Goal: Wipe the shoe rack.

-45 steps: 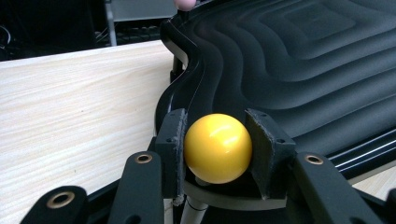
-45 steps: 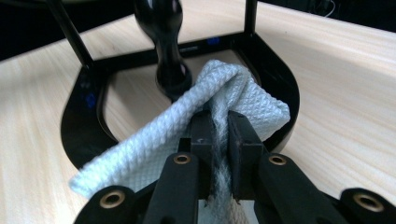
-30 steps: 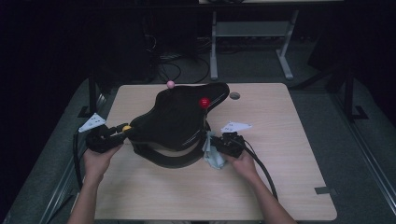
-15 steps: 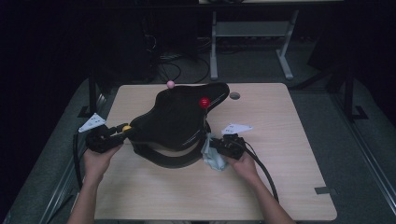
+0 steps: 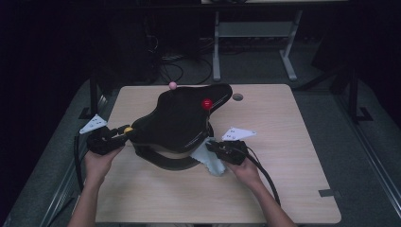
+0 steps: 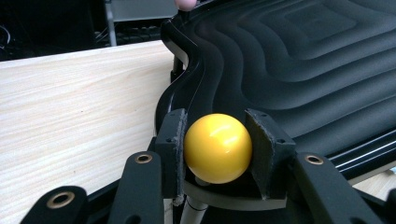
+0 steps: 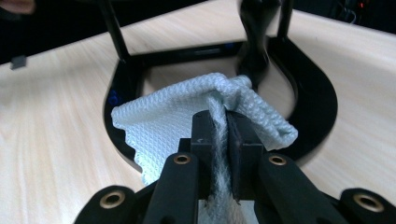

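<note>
A pale wooden table (image 5: 293,142) stands on grey floor (image 5: 369,156). Near the table's far edge, right of its middle, is a small round hole (image 5: 238,97). A small pink ball (image 5: 173,85) shows at the far edge, left of the middle. A short strip of dark tape (image 5: 327,193) lies near the near right corner, close to the right edge. Beyond the far edge, in the dark, cables (image 5: 163,71) lie tangled on the floor beside a light metal frame (image 5: 255,28) with splayed feet.
</note>
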Motion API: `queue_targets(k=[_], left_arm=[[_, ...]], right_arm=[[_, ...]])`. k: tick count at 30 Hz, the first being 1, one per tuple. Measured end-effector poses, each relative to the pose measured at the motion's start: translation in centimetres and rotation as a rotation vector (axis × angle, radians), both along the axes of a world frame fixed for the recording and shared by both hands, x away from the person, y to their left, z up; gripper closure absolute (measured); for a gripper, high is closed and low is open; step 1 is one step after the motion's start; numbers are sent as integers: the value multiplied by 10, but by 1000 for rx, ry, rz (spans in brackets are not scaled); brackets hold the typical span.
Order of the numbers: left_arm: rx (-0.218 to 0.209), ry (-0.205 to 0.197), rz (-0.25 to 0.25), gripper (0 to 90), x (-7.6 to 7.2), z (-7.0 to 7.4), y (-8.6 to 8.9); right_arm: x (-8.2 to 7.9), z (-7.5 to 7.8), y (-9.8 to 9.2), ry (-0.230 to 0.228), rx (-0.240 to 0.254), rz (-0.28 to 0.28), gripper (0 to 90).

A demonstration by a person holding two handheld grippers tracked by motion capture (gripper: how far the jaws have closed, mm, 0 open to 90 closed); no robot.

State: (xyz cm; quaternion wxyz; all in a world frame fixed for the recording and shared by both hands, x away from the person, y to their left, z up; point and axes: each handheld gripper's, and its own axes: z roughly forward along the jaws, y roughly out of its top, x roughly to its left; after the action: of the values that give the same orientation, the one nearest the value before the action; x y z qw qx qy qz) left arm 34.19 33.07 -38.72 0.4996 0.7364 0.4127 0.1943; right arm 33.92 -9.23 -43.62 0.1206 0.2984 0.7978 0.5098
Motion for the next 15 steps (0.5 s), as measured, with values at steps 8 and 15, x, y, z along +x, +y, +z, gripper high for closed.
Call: queue_targets(k=[8, 15], left_arm=[[-3, 0, 0, 600, 0, 0, 0], [-2, 1, 1, 600, 0, 0, 0]], right_arm=[[-8, 57, -2, -169, 131, -22, 819], [-4, 29, 6, -112, 71, -34, 822]])
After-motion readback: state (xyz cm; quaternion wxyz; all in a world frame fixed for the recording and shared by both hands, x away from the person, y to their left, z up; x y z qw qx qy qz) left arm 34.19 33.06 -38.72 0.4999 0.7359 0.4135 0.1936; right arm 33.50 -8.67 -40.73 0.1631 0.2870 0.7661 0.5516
